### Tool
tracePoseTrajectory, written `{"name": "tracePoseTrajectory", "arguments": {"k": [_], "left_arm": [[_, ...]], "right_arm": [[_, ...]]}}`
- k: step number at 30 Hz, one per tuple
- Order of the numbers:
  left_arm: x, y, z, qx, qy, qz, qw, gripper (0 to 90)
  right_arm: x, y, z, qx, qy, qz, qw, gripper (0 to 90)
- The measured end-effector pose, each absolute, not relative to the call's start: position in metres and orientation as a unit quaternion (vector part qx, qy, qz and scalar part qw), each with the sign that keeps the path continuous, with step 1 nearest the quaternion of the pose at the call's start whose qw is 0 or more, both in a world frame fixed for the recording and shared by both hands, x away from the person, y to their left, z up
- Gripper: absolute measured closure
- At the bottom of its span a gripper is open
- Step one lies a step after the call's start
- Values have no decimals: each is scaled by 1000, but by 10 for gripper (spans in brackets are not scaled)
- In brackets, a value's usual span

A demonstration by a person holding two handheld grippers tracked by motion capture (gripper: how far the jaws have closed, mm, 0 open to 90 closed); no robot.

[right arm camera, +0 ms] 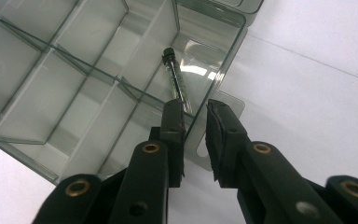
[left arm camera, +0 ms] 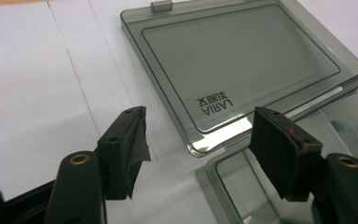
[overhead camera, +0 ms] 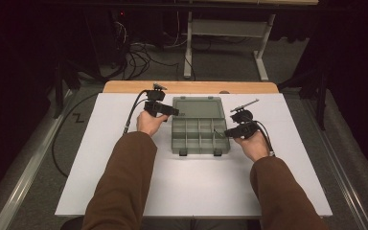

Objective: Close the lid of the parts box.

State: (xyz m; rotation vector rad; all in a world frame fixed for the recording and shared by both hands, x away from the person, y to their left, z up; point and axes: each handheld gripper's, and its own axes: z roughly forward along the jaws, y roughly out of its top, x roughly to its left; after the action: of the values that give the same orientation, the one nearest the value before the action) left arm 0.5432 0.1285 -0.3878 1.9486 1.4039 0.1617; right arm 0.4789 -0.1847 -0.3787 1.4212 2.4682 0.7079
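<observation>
the open organizer box (overhead camera: 200,128) sits mid-table, bare white board all around it. a small dark vial (right arm camera: 175,81) lies in its right-end compartment. right gripper (right arm camera: 195,112), jaws narrow, is just over the vial; can't tell if they pinch it. left gripper (left arm camera: 198,133) gapes empty at the lid's (left arm camera: 242,60) corner.

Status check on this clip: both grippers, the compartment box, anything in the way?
Left gripper open, over lid corner. Right gripper narrowed, small tube at its tips, grip unclear. Compartment box open, lid flat. No obstruction.
</observation>
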Motion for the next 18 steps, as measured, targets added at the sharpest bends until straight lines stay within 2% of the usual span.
{"name": "tracePoseTrajectory", "arguments": {"k": [10, 18], "left_arm": [[560, 124, -398, 740, 559, 0, 373, 401], [566, 117, -403, 741, 566, -1, 360, 411]], "right_arm": [[479, -185, -379, 481, 837, 240, 102, 781], [479, -185, -379, 483, 836, 240, 99, 781]]}}
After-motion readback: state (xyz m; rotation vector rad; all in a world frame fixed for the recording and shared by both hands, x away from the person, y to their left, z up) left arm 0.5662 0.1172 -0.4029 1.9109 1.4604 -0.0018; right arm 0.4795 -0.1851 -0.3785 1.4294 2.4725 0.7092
